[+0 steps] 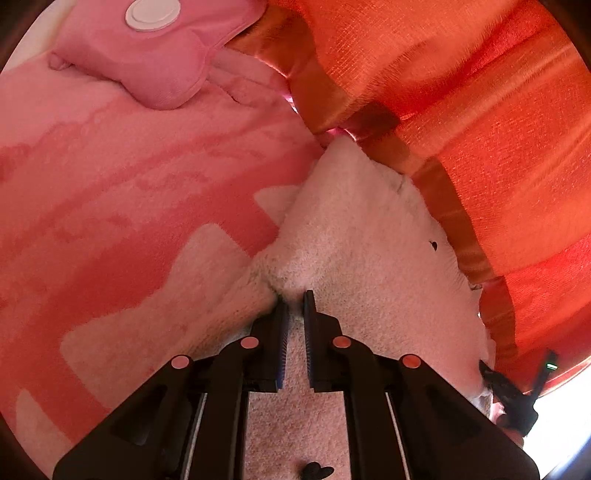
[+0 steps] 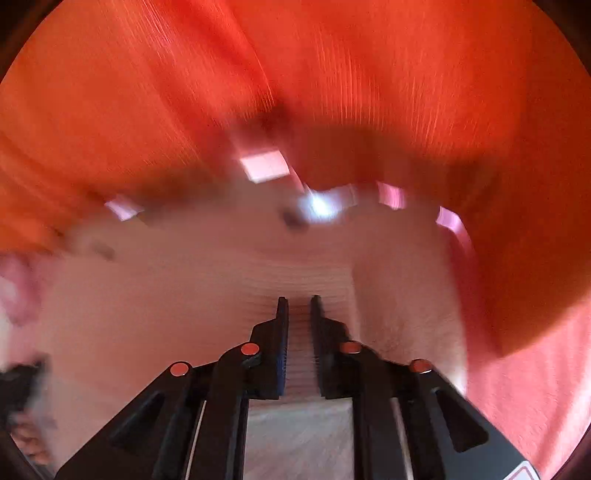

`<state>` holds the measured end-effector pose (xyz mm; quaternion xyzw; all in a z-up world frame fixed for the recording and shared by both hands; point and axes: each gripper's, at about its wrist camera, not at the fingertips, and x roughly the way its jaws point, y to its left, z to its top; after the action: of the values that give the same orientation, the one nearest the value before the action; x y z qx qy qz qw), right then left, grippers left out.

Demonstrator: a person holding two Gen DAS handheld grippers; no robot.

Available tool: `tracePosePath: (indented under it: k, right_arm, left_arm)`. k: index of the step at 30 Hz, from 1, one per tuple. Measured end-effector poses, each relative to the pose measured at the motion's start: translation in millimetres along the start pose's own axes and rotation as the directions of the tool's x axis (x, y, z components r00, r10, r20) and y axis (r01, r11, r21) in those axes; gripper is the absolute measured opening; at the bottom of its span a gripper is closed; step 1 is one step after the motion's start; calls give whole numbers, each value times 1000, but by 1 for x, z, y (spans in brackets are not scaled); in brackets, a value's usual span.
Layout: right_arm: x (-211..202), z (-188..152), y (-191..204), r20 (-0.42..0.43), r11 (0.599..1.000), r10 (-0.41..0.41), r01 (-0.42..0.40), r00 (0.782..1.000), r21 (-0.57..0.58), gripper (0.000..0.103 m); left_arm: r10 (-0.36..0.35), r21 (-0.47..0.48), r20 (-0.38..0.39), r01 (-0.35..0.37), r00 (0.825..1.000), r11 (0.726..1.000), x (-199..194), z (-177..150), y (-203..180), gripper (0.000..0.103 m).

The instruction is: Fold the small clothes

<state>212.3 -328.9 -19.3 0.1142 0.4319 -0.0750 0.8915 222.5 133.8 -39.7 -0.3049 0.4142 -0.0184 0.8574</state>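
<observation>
1. We see the left tongs [image 1: 295,301] pinching a fold of the white fleece garment [image 1: 354,236].
2. Right tongs [image 2: 298,306] closed on the same fleece garment [image 2: 207,280], blurred.
3. Garment lies on a pink blanket [image 1: 110,177], beside the orange curtain [image 1: 461,92].

The small white garment [image 1: 354,236] is a fluffy, napped fleece, matt and soft. Under it the pink blanket [image 1: 110,192] has a short plush pile, worn in streaks. The pink cushion [image 1: 147,62] looks like smooth velour, with a glossy white plastic disc [image 1: 152,14] on it. The orange curtain [image 1: 461,110] is a coarse, slubby weave with a satiny, shinier band. The left gripper [image 1: 295,299] is matt black plastic; the right gripper [image 2: 298,304] seems the same, though that view is blurred.
</observation>
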Motion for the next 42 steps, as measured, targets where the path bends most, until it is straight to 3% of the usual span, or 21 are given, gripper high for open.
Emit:
tracePosePath:
  k: [3,6,7,8,9,10,11,13,15,16,19,22,25,27,30,33,34,36,37,39,42]
  right_arm:
    - [-23,4,4,-3,996,-52,52,999,68,6]
    - [-79,-19,5,31,1000,9,-10,999,29,15]
    - [-94,-30,3,29,1000,14,-15,999,9,23]
    - [-116,-48,-4,17,1000,15,-14,1000,-10,35]
    - [-137,-69,-14,-9,1000,9,-9,1000,-16,42]
    - [-147,-81,-21,-23,1000,7,-7,1000,-13,47]
    - [-166,-101,-34,-52,1000,12,-12,999,2,50]
    - [-187,-139,-56,-131,999,40,-35,991,38,54]
    - [-199,-179,-73,-231,995,83,-66,970,80,56]
    - [-208,-201,-84,-276,992,106,-83,955,97,56]
    - [-206,-245,-84,-393,979,196,-155,898,135,56]
    - [-216,-247,-77,-373,968,244,-204,895,144,57]
    - [-216,-244,-67,-375,943,326,-270,868,196,58]
    - [-207,-246,-59,-409,942,327,-258,852,216,59]
    - [-199,-250,-51,-406,940,312,-217,859,263,59]
    - [-197,-248,-44,-357,926,316,-205,879,316,49]
    - [-196,-248,-42,-354,928,308,-197,883,315,33]
    - [-196,-246,-34,-333,936,273,-170,902,307,16]
    - [-203,-245,-36,-304,936,272,-178,913,303,12]
    - [-227,-241,-37,-226,936,269,-199,936,292,10]
    - [-272,-238,-36,-132,946,253,-217,959,240,8]
  left_arm:
    - [15,21,2,-15,1000,1000,-1,0,-3,8]
    - [9,11,-22,-9,1000,1000,-13,-3,-4,7]
    - [-1,3,-35,1,999,1000,-18,-5,-3,10]
    - [-13,-9,-51,12,999,1000,-26,-10,-1,20]
    - [-19,-29,-68,17,997,999,-40,-20,6,28]
    - [-11,-40,-79,8,997,999,-50,-28,11,43]
    - [4,-45,-93,-8,996,999,-58,-34,15,47]
    - [-2,-27,-161,-2,987,1000,-82,-51,25,50]
    - [1,-9,-176,-2,984,1000,-108,-70,38,64]
    - [10,4,-173,-9,985,1000,-121,-80,45,70]
    - [18,60,-190,-7,982,998,-148,-114,62,70]
    - [82,96,-189,-65,979,993,-171,-137,68,75]
    - [27,20,-172,-24,985,1000,-192,-152,84,79]
    - [15,-28,-183,-21,983,999,-191,-156,93,80]
    - [9,-13,-191,-12,982,1000,-189,-154,88,80]
    - [-27,9,-232,30,972,1000,-180,-156,78,72]
    - [-37,15,-248,42,968,999,-176,-158,75,58]
    - [-30,24,-270,38,962,999,-169,-157,71,37]
    - [-40,16,-285,46,958,999,-168,-157,70,6]
    - [-66,-11,-286,65,956,998,-179,-154,69,7]
    - [-72,85,-216,92,974,992,-223,-148,55,6]
